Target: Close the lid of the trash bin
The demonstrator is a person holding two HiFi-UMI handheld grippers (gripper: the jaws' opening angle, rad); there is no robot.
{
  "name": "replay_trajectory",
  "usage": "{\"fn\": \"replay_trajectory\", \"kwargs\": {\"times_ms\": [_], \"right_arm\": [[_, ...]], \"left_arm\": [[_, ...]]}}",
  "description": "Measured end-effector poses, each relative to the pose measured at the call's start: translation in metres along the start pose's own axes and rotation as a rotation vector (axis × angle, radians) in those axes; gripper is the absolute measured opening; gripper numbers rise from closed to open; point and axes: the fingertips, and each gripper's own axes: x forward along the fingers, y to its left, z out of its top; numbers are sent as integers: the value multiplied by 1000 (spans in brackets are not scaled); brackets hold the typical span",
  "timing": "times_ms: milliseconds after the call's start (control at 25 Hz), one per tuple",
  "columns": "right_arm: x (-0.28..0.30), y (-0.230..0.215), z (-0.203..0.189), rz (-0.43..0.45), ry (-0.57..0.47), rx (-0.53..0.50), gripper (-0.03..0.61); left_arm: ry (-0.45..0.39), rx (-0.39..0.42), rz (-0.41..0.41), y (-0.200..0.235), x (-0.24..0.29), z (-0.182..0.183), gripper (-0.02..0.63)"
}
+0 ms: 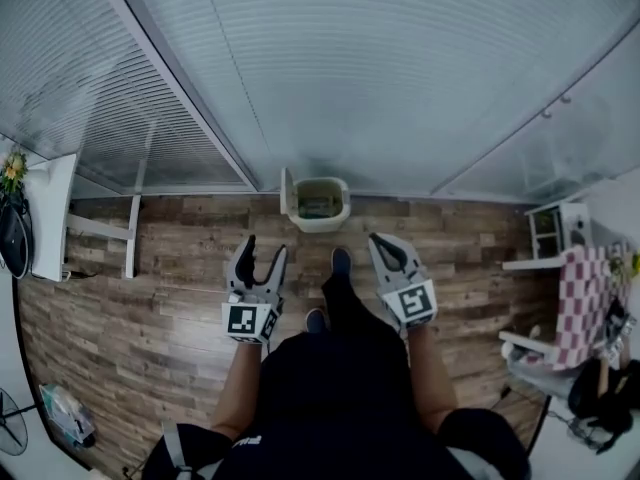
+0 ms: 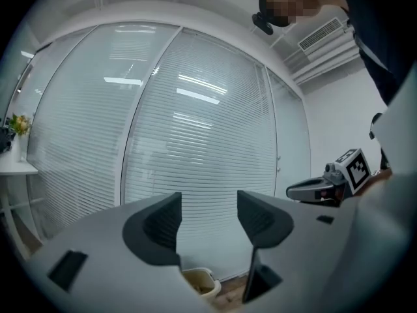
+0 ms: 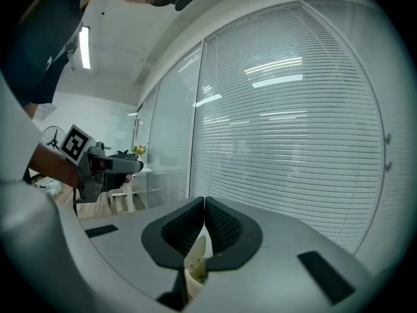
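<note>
Open on the wood floor (image 1: pixel 180 308), against the blinds (image 1: pixel 350 68): trash bin (image 1: pixel 320 206), lid (image 1: pixel 286 192) upright at its left edge. Well short of it, left gripper (image 1: pixel 265 248) with jaws released, empty; right gripper (image 1: pixel 380 240) with jaws clenched on nothing. Between grippers and bin, one shoe (image 1: pixel 341 259). Far left, white table (image 1: pixel 52 218).

Trash bin (image 1: pixel 320 223) cream; floor (image 1: pixel 150 298) brn wood-grain; cloth (image 1: pixel 580 308) pink/wht check; blinds (image 1: pixel 400 68) pale grey stripes.

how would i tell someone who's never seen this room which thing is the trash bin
Find the long wall of white blinds where it meets the wooden floor. The trash bin stands at the wall's foot, midway along. It is the only small cream tub, with its lid standing up on its left side.
</note>
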Motion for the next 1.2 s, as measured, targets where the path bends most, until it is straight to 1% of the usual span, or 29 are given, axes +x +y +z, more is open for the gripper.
{"fn": "replay_trajectory", "kwargs": {"times_ms": [80,200,360,480,560,680,840,1000,1200], "right_arm": [[4,-4,-3,5,15,6,5],[16,-11,-9,5,21,21,5],[35,-23,-14,-13,-1,63,5],[46,-33,-23,-30,17,81,5],[52,-41,-26,-48,12,98,5],[58,-50,-32,-68,11,143,5],[69,-59,-41,-59,20,128,5],[80,-65,-50,-48,19,137,5],[96,-66,-64,-26,30,150,5]], "left_arm": [[19,2,7,6,6,-8,264],[47,26,18,12,16,-17,264],[85,50,11,14,34,-25,264],[105,41,17,18,46,-35,264],[102,35,6,18,54,-40,264],[119,21,17,23,62,-49,264],[133,-8,48,34,74,-61,262],[176,-1,12,31,83,-83,264],[207,0,18,38,94,-108,264]]}}
